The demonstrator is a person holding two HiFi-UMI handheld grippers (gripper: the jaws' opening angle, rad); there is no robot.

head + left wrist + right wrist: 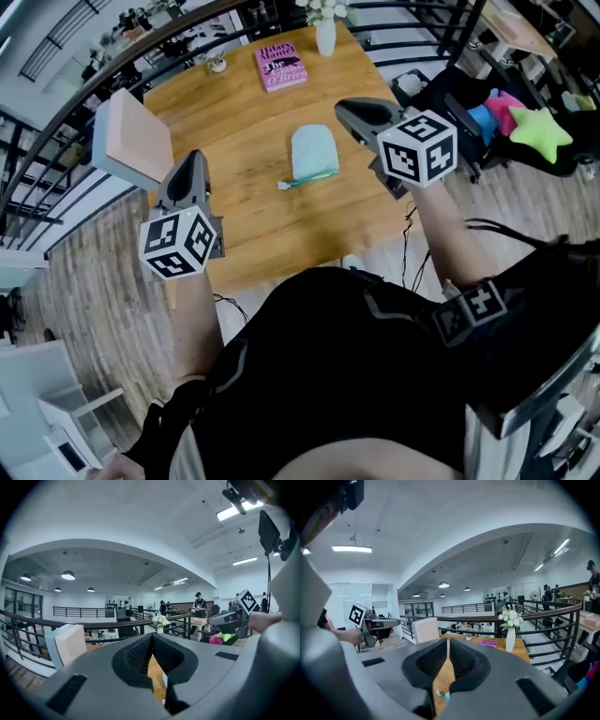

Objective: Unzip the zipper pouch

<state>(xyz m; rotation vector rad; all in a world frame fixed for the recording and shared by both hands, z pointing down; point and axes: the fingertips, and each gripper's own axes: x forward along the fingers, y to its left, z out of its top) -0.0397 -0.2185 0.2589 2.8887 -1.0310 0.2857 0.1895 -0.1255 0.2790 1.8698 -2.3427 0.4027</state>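
A pale blue zipper pouch (314, 152) lies flat near the middle of the wooden table (246, 220), its zipper tab (284, 185) sticking out at the front left corner. My left gripper (193, 159) hovers over the table's left front, left of the pouch, and is shut on nothing. My right gripper (344, 109) hangs just right of the pouch and above it, also shut and empty. In the right gripper view the jaws (448, 641) meet at their tips, and a bit of the teal tab (443, 695) shows below them. The left gripper view shows its jaws (152, 635) pressed together.
A pink book (280, 66) and a white vase of flowers (325, 36) stand at the table's far side, with a small ornament (217, 64) nearby. A pale chair back (131, 141) rises at the left edge. Bright toys (525, 127) lie right of the table. Railings run behind.
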